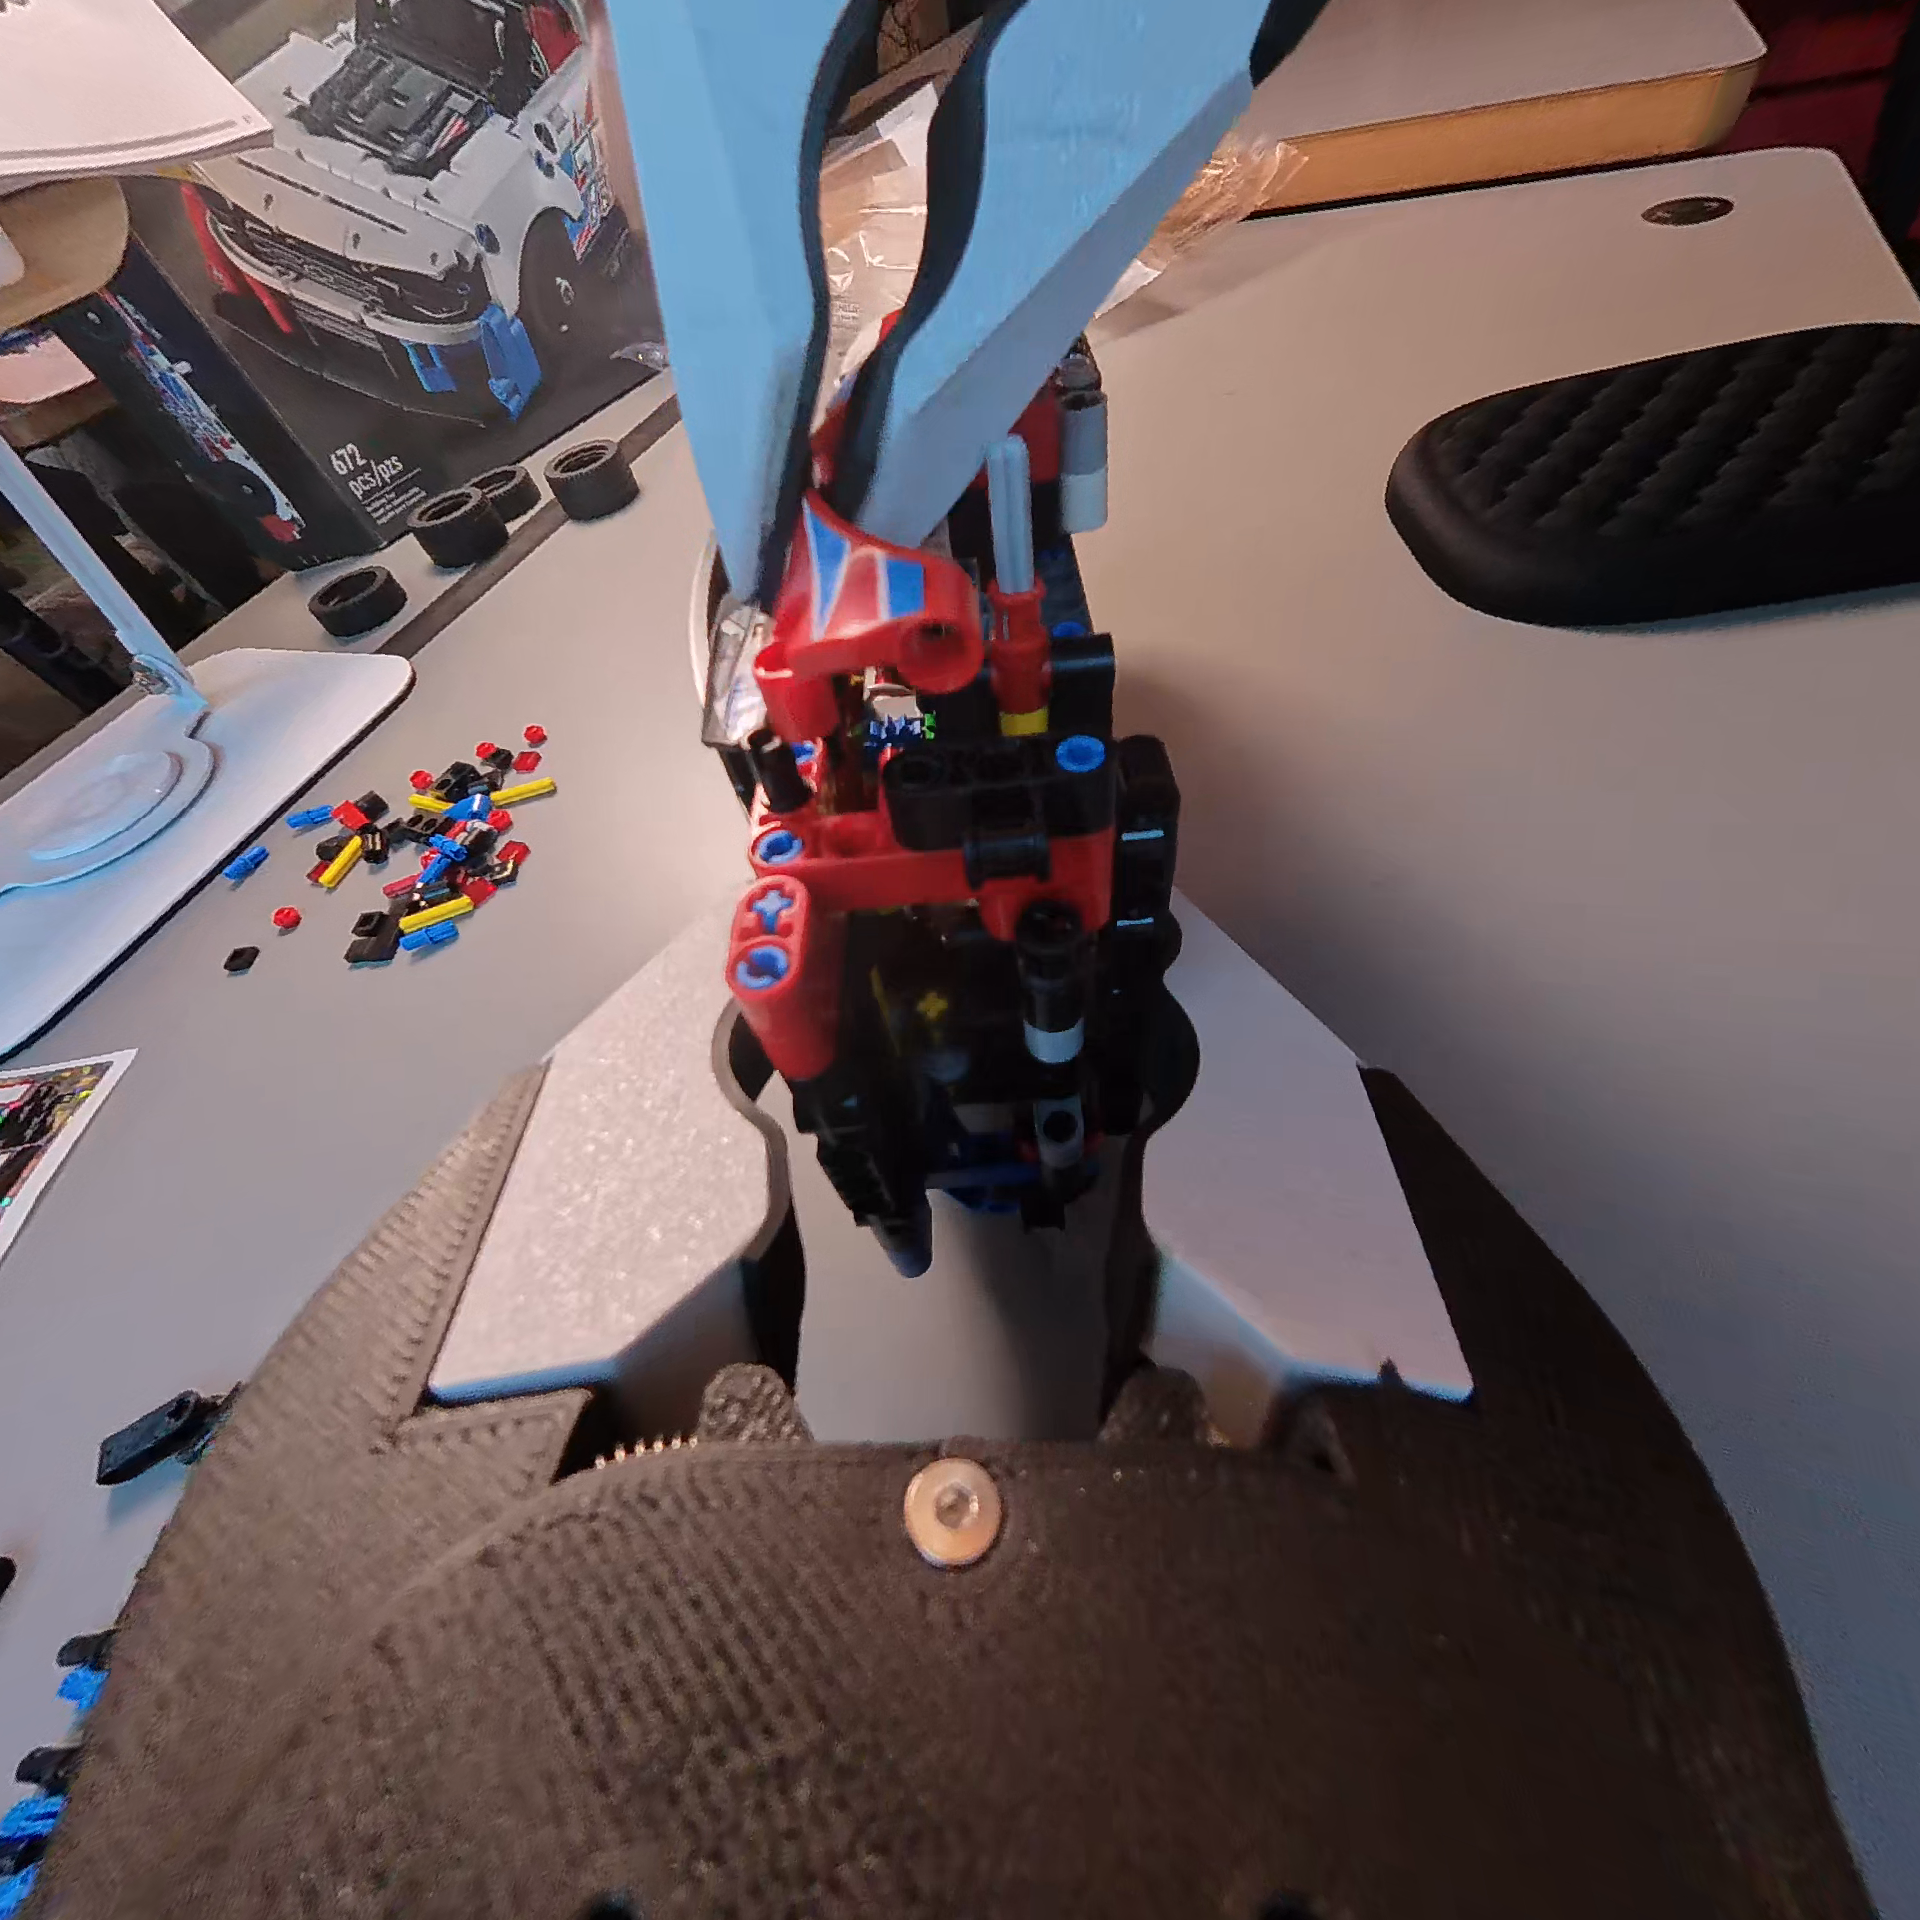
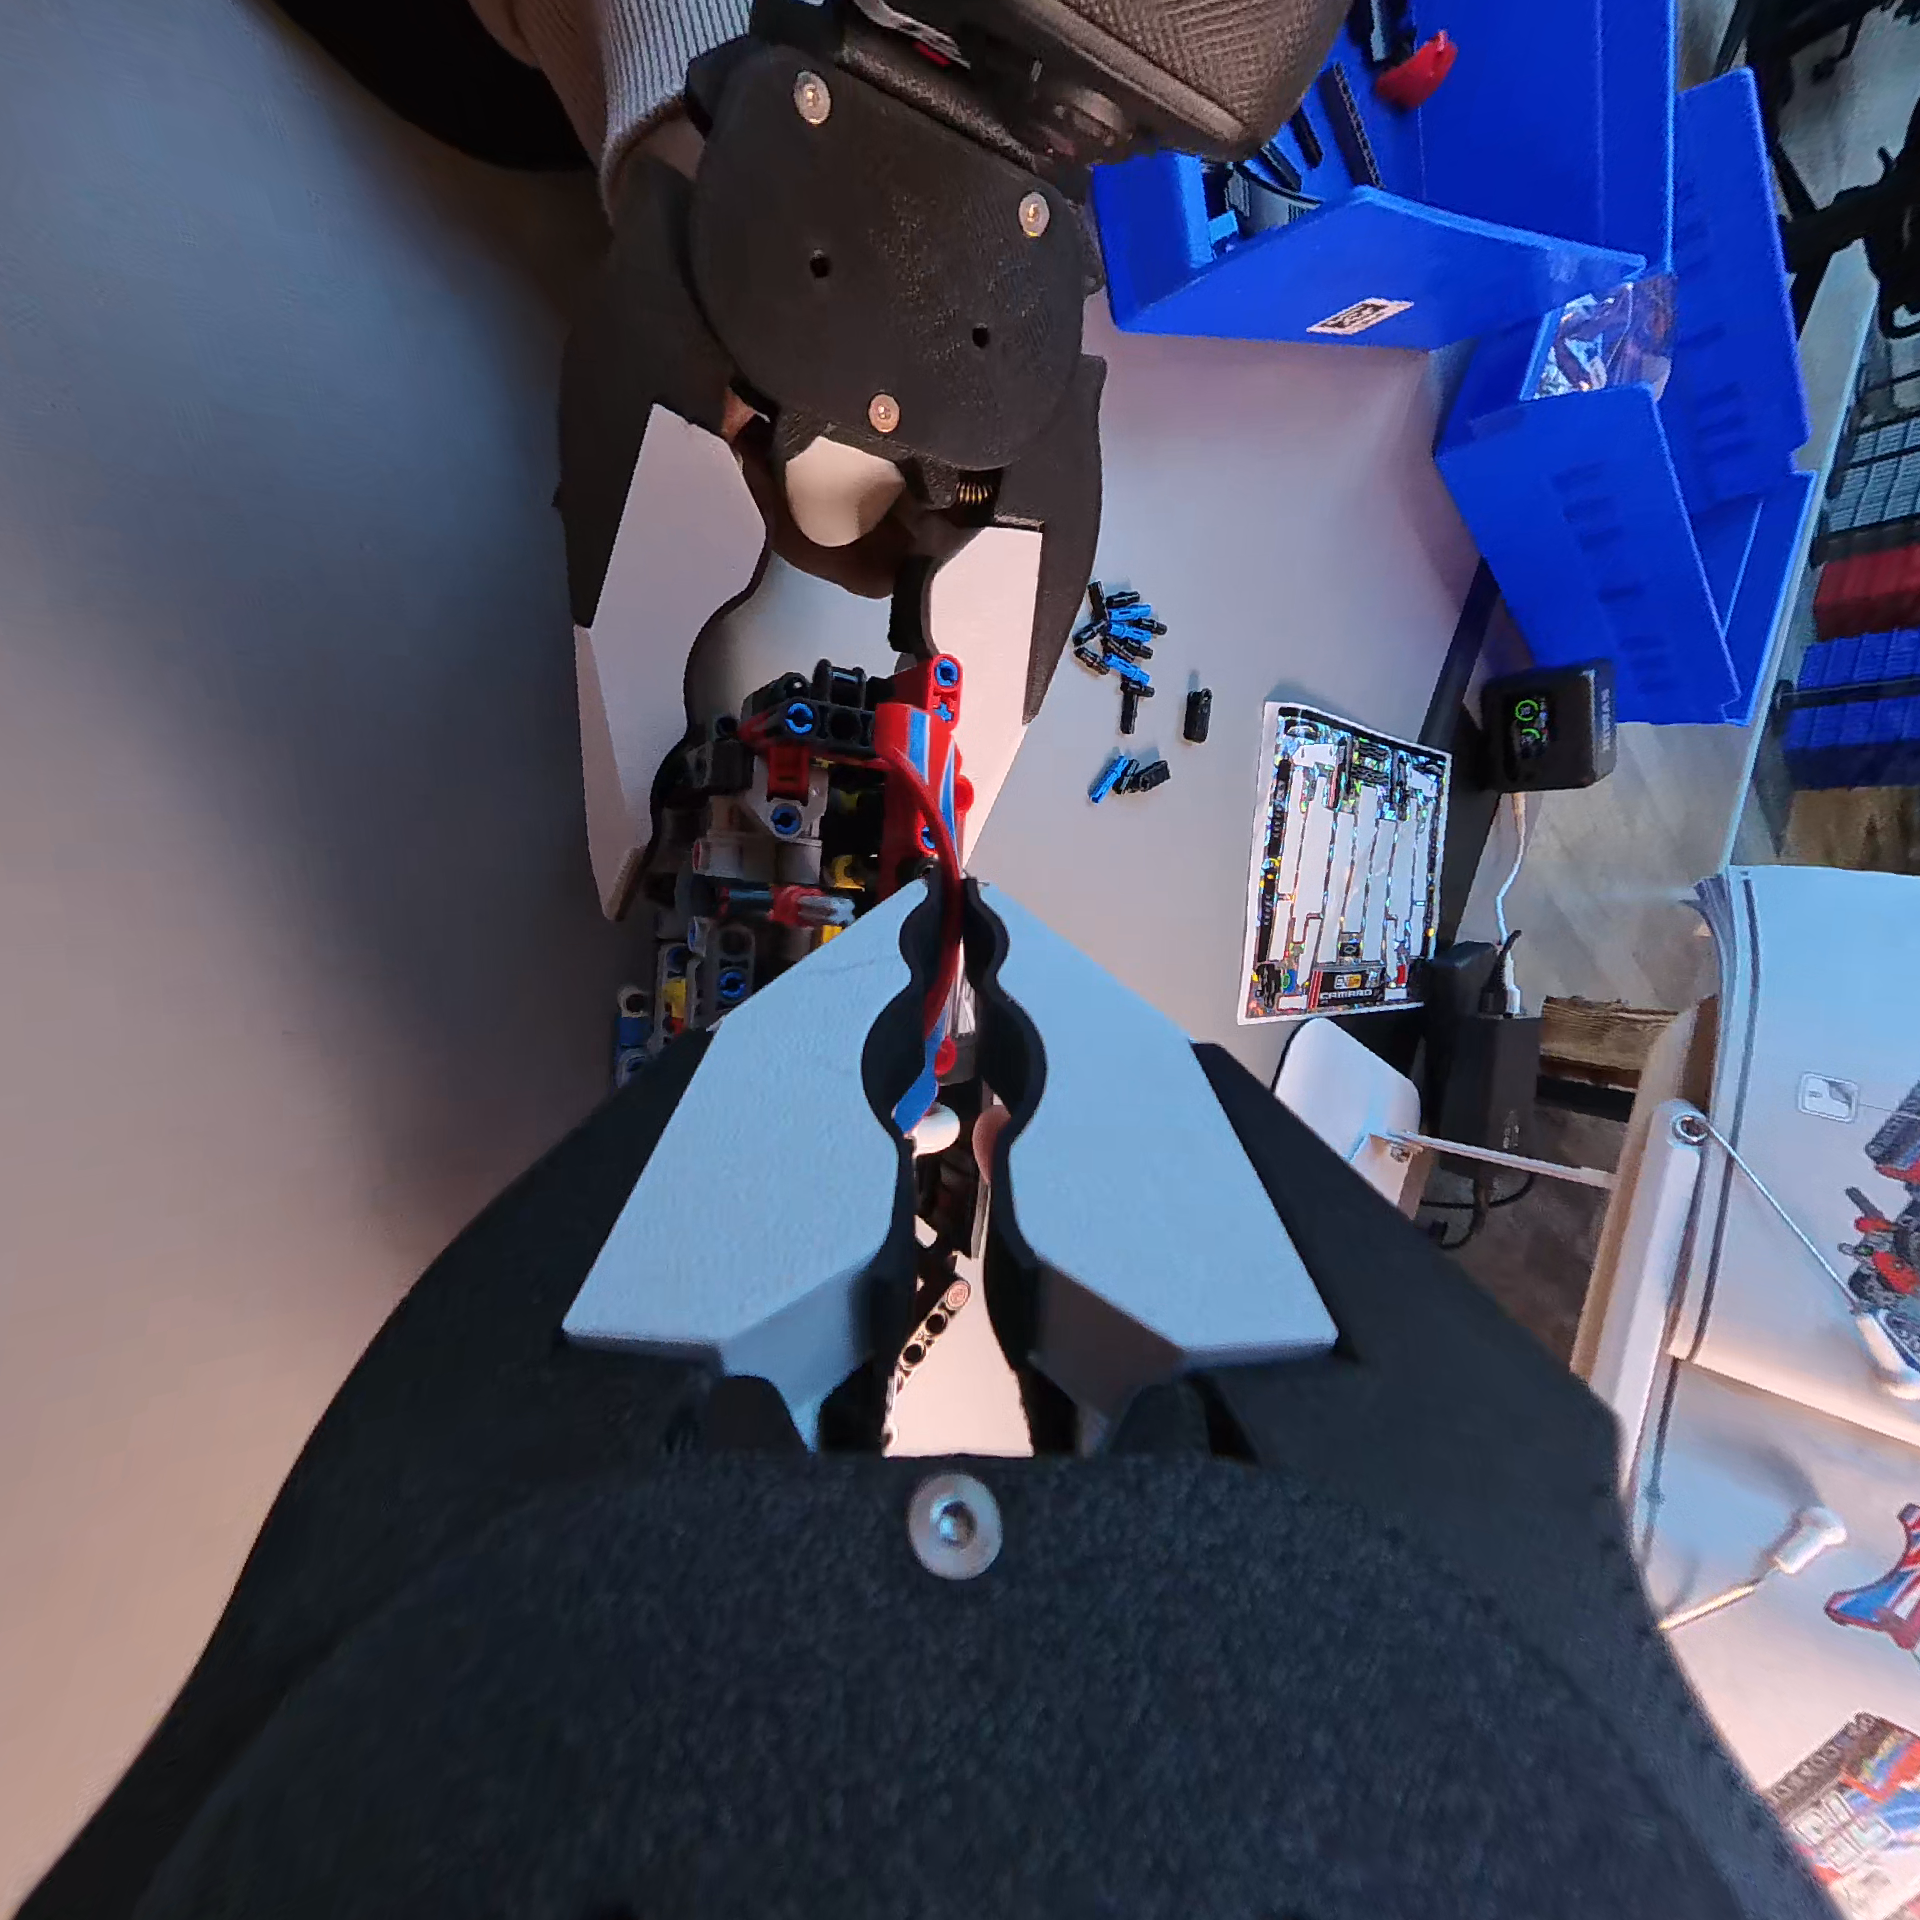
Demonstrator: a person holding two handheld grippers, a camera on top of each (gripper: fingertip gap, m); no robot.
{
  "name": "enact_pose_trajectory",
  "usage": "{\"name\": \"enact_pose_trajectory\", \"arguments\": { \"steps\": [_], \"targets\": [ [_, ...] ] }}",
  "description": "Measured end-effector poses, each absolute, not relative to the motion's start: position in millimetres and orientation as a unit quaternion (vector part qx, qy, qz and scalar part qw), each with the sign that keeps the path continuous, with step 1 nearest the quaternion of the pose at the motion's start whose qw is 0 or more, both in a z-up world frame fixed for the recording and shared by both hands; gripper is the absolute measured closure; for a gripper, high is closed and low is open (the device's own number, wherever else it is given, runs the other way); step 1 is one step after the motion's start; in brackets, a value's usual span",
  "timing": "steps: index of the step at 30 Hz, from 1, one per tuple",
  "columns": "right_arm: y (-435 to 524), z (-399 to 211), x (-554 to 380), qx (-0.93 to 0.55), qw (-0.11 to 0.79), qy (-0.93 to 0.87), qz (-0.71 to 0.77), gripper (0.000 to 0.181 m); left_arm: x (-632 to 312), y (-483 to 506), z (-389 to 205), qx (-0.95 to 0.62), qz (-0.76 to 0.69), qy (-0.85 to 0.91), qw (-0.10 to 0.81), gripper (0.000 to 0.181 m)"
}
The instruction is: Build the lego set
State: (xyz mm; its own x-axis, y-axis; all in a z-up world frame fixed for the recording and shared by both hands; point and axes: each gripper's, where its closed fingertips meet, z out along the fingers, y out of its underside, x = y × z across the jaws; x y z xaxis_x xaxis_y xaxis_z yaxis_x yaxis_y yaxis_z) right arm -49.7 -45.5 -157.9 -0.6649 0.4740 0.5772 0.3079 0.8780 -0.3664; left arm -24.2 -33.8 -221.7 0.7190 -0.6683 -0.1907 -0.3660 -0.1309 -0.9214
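Note:
The lego assembly (image 1: 935, 831), a black and red Technic frame with blue pins, sits between the white fingers of my left gripper (image 1: 956, 997), which is shut on it above the table. My right gripper (image 1: 831, 540) comes in from above and is shut on a red curved panel (image 1: 883, 592) with blue and white stripes, held against the top end of the assembly. In the right wrist view my right gripper (image 2: 954, 894) clamps the panel (image 2: 930, 769), whose far end touches the assembly (image 2: 790, 810). My left gripper (image 2: 800, 862) holds the assembly from the far side.
A pile of small loose pieces (image 1: 436, 842), several black tyres (image 1: 457, 525) and the set's box (image 1: 395, 260) lie to the left. A black padded rest (image 1: 1662, 468) is at the right. A sticker sheet (image 2: 1340, 862), loose pins (image 2: 1122, 644) and blue bins (image 2: 1558, 416) are nearby. Some 7 cm of space lies between my two pairs of fingers.

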Motion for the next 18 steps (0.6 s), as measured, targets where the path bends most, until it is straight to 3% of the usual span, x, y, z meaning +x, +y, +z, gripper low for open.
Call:
{"name": "enact_pose_trajectory", "arguments": {
  "steps": [18],
  "targets": [
    [-40.7,-159.5,-56.1,-0.213,0.340,-0.912,0.087,0.181,-26.2,-32.8,-221.1,-0.741,-0.136,0.343,0.560,0.114]
  ]
}}
